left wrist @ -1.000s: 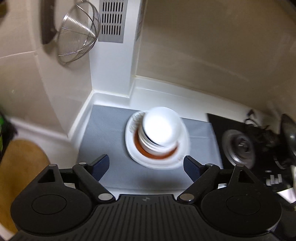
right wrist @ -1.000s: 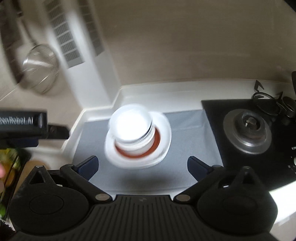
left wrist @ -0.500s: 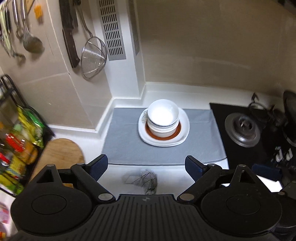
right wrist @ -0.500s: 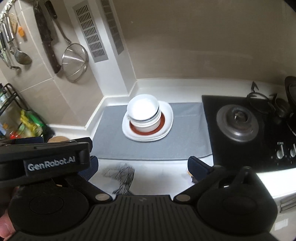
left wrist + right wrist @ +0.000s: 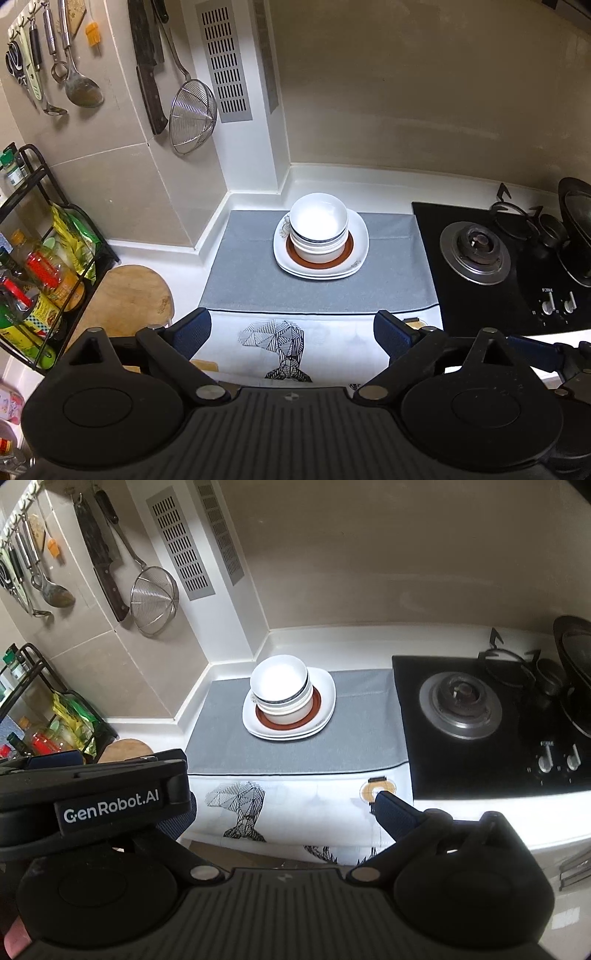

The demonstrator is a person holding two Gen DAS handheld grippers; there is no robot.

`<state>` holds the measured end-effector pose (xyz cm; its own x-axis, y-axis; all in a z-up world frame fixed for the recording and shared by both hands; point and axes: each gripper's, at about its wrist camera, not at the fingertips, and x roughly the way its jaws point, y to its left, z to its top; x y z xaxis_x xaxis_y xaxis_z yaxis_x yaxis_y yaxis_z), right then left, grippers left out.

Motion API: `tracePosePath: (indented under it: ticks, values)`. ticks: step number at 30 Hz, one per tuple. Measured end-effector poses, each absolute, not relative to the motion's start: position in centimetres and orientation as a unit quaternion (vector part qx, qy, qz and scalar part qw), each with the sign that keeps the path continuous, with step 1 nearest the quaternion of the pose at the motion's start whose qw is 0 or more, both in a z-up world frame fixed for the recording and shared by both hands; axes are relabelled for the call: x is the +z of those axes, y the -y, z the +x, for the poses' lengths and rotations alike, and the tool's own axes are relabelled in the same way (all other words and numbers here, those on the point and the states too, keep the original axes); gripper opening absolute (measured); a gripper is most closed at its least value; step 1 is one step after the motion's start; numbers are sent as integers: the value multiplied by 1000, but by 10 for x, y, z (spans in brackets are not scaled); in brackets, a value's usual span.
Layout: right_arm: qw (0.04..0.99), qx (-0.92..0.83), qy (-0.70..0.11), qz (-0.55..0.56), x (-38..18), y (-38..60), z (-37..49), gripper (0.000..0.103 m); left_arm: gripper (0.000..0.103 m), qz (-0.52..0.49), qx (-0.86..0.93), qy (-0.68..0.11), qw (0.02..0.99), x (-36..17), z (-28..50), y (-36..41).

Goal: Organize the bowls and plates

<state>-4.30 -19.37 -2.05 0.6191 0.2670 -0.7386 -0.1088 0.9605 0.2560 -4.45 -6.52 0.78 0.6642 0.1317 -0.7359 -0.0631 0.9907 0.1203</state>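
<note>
A stack of white bowls [image 5: 318, 229] [image 5: 281, 688] sits on white plates [image 5: 357, 245] [image 5: 325, 698]; one plate has a brown-red ring. The stack stands on a grey mat [image 5: 251, 280] [image 5: 229, 738] on the white counter. My left gripper [image 5: 291, 328] is open and empty, well back from the stack over the counter's front edge. My right gripper [image 5: 284, 808] is open and empty, also held back. The left gripper's body [image 5: 92, 794] hides the right gripper's left finger in the right wrist view.
A black gas hob [image 5: 491, 258] [image 5: 480, 716] lies right of the mat, with a dark pan [image 5: 576, 229] at the far right. A strainer [image 5: 192, 114], a knife and ladles hang on the left wall. A wire rack of bottles [image 5: 33, 266] and a wooden board [image 5: 129, 295] stand at left.
Both grippers have pulled back and up from the stack, which now looks smaller and farther. The stack has not moved. Both grippers stay open.
</note>
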Motion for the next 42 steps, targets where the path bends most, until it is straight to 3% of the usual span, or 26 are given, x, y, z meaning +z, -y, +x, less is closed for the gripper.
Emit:
tracePosePath:
  ticks: [42]
  values:
    - [889,122,-431,99,-25,200,-46,103,95,45,75,-415,906,9,-53,71]
